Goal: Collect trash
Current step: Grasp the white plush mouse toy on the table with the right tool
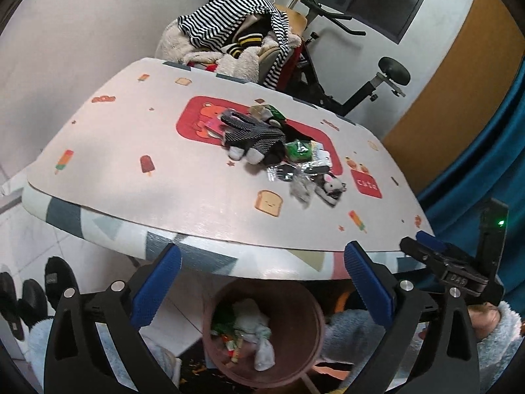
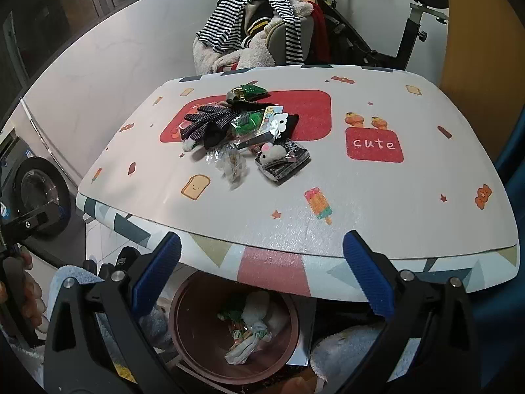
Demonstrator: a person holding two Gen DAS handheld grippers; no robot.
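A brown trash bin [image 1: 210,321] stands on the floor under the table's near edge and holds crumpled white tissue [image 1: 259,328] and green and orange scraps. My left gripper [image 1: 262,252] hangs open above the bin with nothing between its blue pads [image 1: 157,289]. My right gripper [image 2: 262,243] is open too, empty, over the same bin [image 2: 178,315]. On the table [image 2: 377,210] lies a pile: a dotted black glove [image 2: 203,121], green wrappers [image 2: 249,121], a clear wrapper [image 2: 229,161] and a small plush mouse [image 2: 272,152] on a dark packet.
Behind the table a chair carries striped clothes [image 2: 249,16], with an exercise bike [image 2: 407,36] beside it. A washing machine [image 2: 39,193] is at the left. Dark slippers [image 1: 36,295] lie on the floor. A blue curtain [image 1: 485,151] hangs at the right. Fuzzy light-blue sleeves [image 1: 498,331] flank the bin.
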